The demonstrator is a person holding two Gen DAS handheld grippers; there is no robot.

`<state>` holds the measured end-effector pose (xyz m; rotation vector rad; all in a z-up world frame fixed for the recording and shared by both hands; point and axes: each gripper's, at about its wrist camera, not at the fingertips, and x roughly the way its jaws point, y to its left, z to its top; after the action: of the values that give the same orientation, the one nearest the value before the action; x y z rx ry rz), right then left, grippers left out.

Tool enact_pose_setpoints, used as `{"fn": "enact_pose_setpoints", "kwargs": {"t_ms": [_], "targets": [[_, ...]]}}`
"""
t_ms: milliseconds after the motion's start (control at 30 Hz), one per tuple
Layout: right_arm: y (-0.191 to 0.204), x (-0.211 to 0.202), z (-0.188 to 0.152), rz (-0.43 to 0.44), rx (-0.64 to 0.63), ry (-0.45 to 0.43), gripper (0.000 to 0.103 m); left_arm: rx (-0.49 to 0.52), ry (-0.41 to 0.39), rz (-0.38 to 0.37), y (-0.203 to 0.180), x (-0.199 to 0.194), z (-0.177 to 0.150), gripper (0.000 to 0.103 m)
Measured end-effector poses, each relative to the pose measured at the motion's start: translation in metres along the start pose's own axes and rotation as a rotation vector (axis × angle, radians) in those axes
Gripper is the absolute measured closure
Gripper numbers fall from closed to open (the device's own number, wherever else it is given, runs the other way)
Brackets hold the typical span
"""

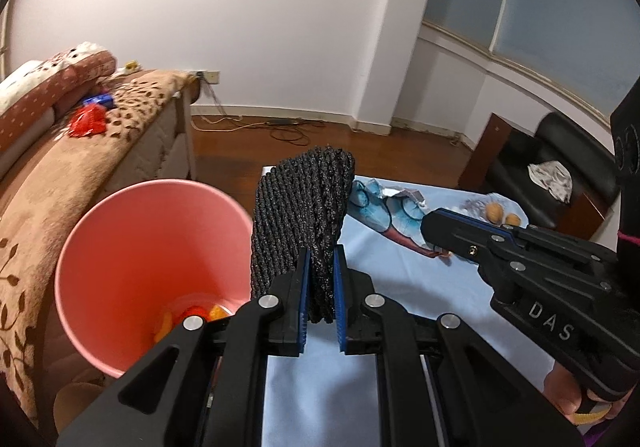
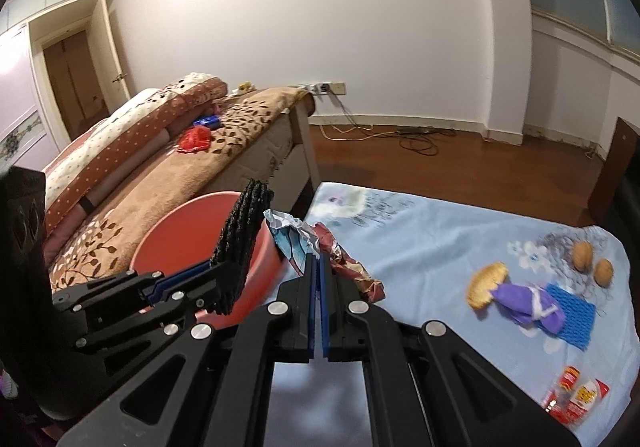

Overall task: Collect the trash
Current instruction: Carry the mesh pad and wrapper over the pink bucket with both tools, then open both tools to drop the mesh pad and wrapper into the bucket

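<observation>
Currently my left hand-held gripper (image 1: 322, 283) was pinched onto a black woven mat (image 1: 302, 215), blue pads pressed against its lower edge. Mat stood upright, held just beside the pink bin (image 1: 120, 247), at its right rim, partly over the opening. Bin already had a few orange and red scraps (image 1: 192, 317) at the bottom.

My right hand-held gripper (image 2: 319, 283) was clamped on a crumpled wrapper (image 2: 304, 243), blue-white print on one side, reddish-brown on the other. Pads nearly together, wrapper edge caught between them and sticking out past the fingertips. From the right wrist view the wrapper sat just right of the bin (image 2: 188, 239) rim, near the mat (image 2: 242, 239), above the worktop's left edge; whether it touched the rim, couldn't tell. In the left wrist view the same wrapper (image 1: 384, 207) showed beyond the mat, at the tip of the right gripper (image 1: 434, 231).

Worktop (image 2: 420, 247) carried a light blue printed cloth. Left on it, well apart from both grippers: two walnuts (image 2: 592, 263), a purple cloth pouch (image 2: 528, 303) over a blue mesh pad (image 2: 576, 319), a tan round piece (image 2: 486, 283) touching the pouch, red snack packets (image 2: 572, 399) near the front right corner.

Bed (image 2: 168, 175) behind the bin held a red crumpled bag (image 2: 195, 139) and a blue packet (image 2: 208, 121).
</observation>
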<state>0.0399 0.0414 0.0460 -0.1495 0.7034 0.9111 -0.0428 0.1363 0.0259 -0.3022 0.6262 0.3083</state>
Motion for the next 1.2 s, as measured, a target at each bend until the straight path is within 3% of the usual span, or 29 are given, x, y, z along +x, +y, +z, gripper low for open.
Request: {"fn": "enact_pose_setpoints", "kwargs": {"t_ms": [500, 1033, 1200], "targets": [[0.067, 0.055, 0.012, 0.079, -0.101, 0.064, 0.102, -0.143, 0.024, 0.114, 0.071, -0.006, -0.010, 0.092], [0.098, 0.094, 0.003, 0.090, -0.138, 0.136, 0.101, -0.215, 0.074, 0.152, 0.107, 0.005, -0.021, 0.092], [0.099, 0.098, 0.003, 0.098, -0.133, 0.149, 0.095, -0.229, 0.084, 0.170, 0.110, 0.008, -0.021, 0.082]]}}
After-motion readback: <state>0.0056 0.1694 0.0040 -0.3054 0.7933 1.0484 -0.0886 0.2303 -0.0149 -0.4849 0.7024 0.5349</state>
